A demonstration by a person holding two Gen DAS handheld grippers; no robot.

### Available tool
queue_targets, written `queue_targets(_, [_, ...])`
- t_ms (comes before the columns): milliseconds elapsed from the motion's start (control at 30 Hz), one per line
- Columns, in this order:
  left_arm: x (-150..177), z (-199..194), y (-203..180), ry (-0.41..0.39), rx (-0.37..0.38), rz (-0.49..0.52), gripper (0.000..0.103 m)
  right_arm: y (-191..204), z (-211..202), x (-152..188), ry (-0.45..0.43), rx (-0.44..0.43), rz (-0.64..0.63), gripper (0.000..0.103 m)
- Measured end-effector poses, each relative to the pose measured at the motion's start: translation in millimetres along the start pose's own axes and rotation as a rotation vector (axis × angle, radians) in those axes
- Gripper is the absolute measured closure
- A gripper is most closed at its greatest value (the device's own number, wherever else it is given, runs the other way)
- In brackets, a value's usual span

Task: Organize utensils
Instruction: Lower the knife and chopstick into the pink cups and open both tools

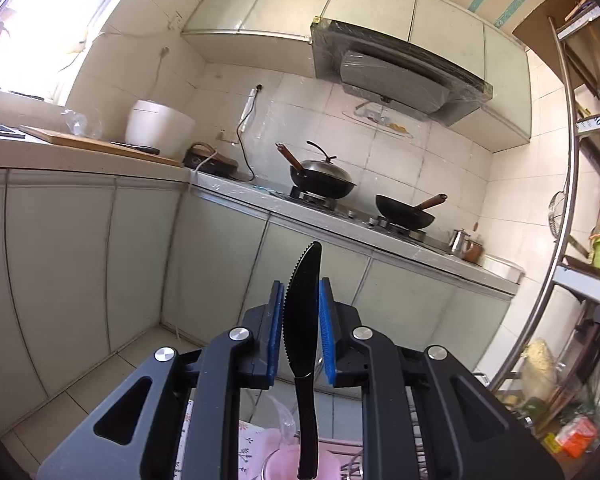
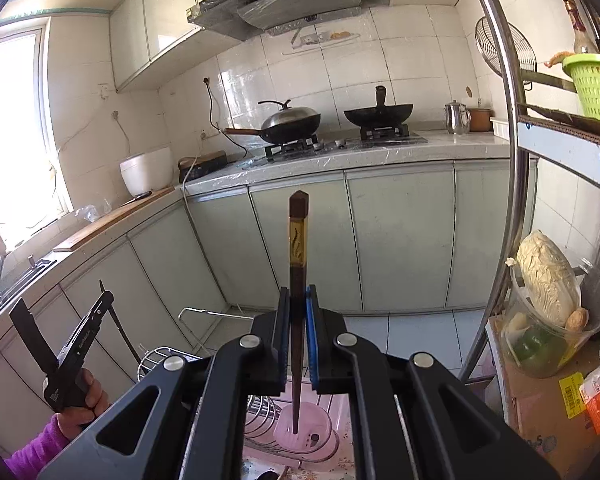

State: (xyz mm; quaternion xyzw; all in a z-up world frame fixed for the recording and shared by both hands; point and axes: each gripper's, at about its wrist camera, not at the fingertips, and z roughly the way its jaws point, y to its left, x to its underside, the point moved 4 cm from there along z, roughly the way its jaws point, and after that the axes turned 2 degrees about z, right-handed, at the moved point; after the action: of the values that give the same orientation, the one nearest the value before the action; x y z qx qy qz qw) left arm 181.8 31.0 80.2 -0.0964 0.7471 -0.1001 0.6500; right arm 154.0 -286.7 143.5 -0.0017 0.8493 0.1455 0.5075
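Below both hand-held grippers, knife [image 1: 302, 320] and chopstick [image 2: 298, 280] ends run out of clear view.

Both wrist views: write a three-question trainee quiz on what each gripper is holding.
1. True or false: the left gripper grips a black plastic knife, serrated blade pointing up.
2. What does the right gripper hold? A) spoon B) dark wooden chopstick C) fork
3. Fill in: the chopstick's lower tip hangs above a pink ____.

Key: 1 true; 2 B; 3 tray.
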Motion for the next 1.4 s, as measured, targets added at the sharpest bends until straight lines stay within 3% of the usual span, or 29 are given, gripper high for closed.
queue_targets(333, [47.7,-8.5,20.6,0.064,-0.034,0.003,0.086,-7.5,38.1,33.6,0.112,0.007,0.01,0.096])
queue_targets(700, [79.3,-3.2,31.9,0.241,0.022,-0.038,0.086,-19.0,65.1,70.8,0.216,0.029,0.044,0.096])
queue_targets(900, [84.2,-3.2,28.8,0.294,0.03,-0.021,0.086,-29.8,72.7,84.8,0.249,0.026,0.079,0.096])
queue_targets(1033, [87.6,2.0,33.9,0.364,0.035,-0.061,0.085,-35.5,74.8,86.1,0.263,0.004,0.109,0.094])
queue_targets(1100, [88.4,3.4,38.3,0.392,0.038,-0.096,0.079,-37.9,75.7,87.2,0.277,-0.003,0.123,0.091])
queue_targets(1167, [87.2,2.5,43.0,0.4,0.036,-0.122,0.074,-38.5,74.5,87.8,0.28,-0.006,0.125,0.086])
queue_targets(1400, [76.4,-7.6,50.7,0.39,0.023,-0.119,0.07,-33.4,58.9,84.6,0.257,-0.009,0.101,0.084])
